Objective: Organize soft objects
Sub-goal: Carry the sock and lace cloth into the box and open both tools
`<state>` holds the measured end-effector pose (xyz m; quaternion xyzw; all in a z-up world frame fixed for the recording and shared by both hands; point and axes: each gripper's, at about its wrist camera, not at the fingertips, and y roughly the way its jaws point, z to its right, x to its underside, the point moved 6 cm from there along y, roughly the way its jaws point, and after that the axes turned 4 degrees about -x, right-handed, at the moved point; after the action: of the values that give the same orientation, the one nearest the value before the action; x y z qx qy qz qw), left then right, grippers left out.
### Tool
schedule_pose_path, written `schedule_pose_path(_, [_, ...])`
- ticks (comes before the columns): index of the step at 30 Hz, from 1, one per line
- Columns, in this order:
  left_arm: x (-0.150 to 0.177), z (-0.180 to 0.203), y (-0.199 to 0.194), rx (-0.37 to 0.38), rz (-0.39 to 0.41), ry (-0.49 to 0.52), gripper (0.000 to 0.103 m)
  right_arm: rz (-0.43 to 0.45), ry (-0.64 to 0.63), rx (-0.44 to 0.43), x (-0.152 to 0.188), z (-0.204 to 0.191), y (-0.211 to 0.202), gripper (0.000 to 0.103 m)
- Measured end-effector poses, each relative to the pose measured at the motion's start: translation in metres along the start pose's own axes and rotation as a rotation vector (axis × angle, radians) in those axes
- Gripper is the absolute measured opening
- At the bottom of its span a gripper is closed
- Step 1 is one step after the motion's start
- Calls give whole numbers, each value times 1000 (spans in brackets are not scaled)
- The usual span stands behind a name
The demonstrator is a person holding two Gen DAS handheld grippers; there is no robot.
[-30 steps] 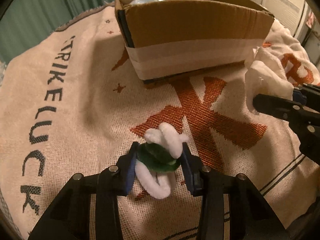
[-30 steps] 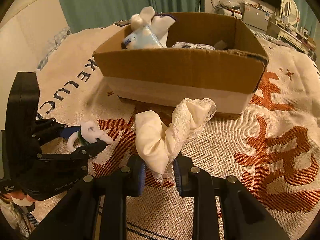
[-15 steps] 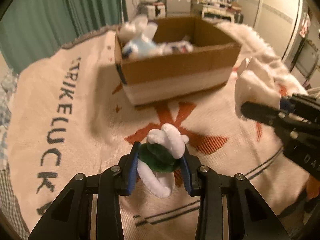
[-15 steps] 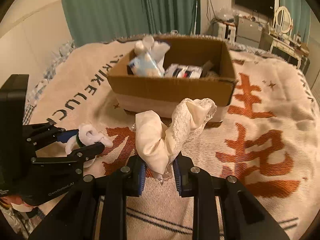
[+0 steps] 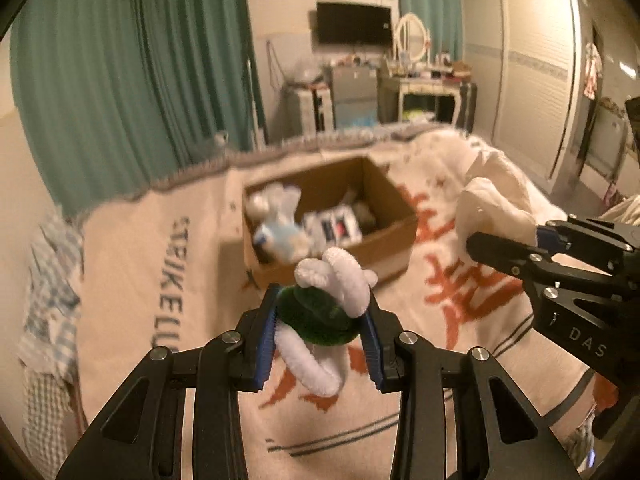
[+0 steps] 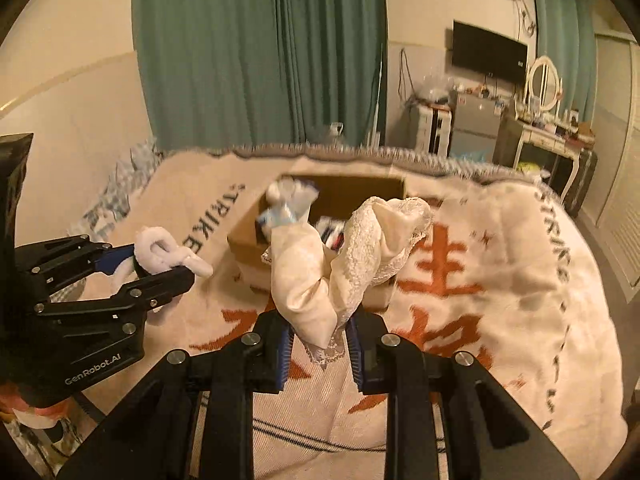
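Note:
My left gripper point(image 5: 320, 332) is shut on a white-and-green fuzzy scrunchie point(image 5: 324, 320) and holds it high above the bed. It also shows in the right wrist view point(image 6: 160, 254). My right gripper point(image 6: 318, 340) is shut on a cream lace-edged cloth point(image 6: 340, 256), also held high; the cloth shows in the left wrist view point(image 5: 492, 204). An open cardboard box point(image 5: 384, 236) with several soft items inside sits on the blanket ahead and below both grippers; it also shows in the right wrist view point(image 6: 244, 240).
A cream blanket point(image 5: 132, 280) with orange characters and dark "STRIKE LUCK" lettering covers the bed. Green curtains point(image 6: 260, 60) hang behind. A dresser with a mirror point(image 6: 540, 80), a TV point(image 5: 354, 24) and wardrobe doors point(image 5: 528, 68) stand at the far right.
Both grippers have risen and pulled back from the box with their items still held. The box now looks smaller and lower, and the room behind has come into view.

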<state>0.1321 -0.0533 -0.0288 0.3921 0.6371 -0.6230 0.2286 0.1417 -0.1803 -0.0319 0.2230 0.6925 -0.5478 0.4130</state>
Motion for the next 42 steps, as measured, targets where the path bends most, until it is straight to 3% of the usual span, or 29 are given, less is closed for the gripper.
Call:
schedule_pose_path(9, [-53, -4, -2, 5, 78, -33, 36, 88, -20, -3, -57, 21, -14, 23])
schedule_pose_path(13, [-76, -9, 22, 12, 78, -64, 36, 99, -16, -8, -79, 32, 0, 23])
schedule_pose_path(21, [-110, -16, 97, -1, 41, -83, 36, 63, 3, -25, -116, 58, 68, 23])
schedule_pose_path(31, [-113, -21, 197, -49, -33, -38, 36, -87, 2, -46, -125, 87, 176, 23])
schedule_pose_path(38, [-106, -25, 232, -37, -78, -15, 36, -157, -9, -54, -113, 100, 226, 23])
schedule_pose_path(42, [-103, -20, 242, -23, -89, 12, 36, -172, 57, -66, -107, 112, 245, 24])
